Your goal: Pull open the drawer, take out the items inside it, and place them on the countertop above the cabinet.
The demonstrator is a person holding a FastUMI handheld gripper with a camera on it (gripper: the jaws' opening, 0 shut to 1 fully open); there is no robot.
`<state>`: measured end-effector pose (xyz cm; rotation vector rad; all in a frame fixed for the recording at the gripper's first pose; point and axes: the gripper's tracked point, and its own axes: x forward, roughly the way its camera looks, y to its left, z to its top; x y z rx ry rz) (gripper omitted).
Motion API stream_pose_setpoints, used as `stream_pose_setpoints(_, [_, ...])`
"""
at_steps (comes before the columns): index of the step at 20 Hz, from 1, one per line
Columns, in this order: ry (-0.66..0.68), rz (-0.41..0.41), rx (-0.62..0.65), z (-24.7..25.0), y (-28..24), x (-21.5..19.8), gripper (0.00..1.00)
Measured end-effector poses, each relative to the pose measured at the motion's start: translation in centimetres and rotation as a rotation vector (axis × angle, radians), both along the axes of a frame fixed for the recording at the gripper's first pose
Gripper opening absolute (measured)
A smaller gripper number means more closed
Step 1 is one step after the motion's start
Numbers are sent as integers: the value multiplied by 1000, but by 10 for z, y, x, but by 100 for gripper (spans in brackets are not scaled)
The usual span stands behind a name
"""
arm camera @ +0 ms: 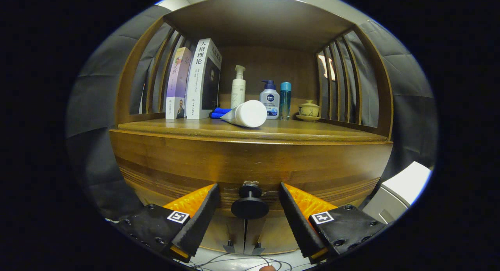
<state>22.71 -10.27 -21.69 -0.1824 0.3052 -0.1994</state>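
Between the two fingers of your gripper (pixel 248 208) sits the round knob (pixel 249 204) of the drawer (pixel 250 161). The fingers stand apart, one on each side of the knob, and neither one touches it. The drawer front looks flush with the cabinet, so the drawer is closed, and what it holds is hidden from you.

This scene fits two stages: you are about to pull the drawer open, or you have emptied it and pushed it back. On the countertop (pixel 297 131) a white tube (pixel 246 114) already lies on its side near the front edge, with something blue (pixel 219 113) just behind it. Whether these came out of the drawer, I cannot tell. If the drawer must be opened, I judge you need to close both fingers squarely on the knob and pull straight back, because the knob is small and may slip out.

At the back of the countertop stand two books (pixel 195 81), a pump bottle (pixel 238 87), a white bottle (pixel 270 103), a thin blue bottle (pixel 285 100) and a small lidded cup (pixel 308 108) on a saucer. The free place is mostly at the front, right of the tube. Thin cables (pixel 234 261) lie below the fingers, so take care there.
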Motion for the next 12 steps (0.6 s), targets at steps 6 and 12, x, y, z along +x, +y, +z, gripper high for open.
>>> stream_pose_setpoints(6, [-20,11,-17,-1,2,-4,98])
stream_pose_setpoints(12, [-183,108,65,69,29,-43,99])
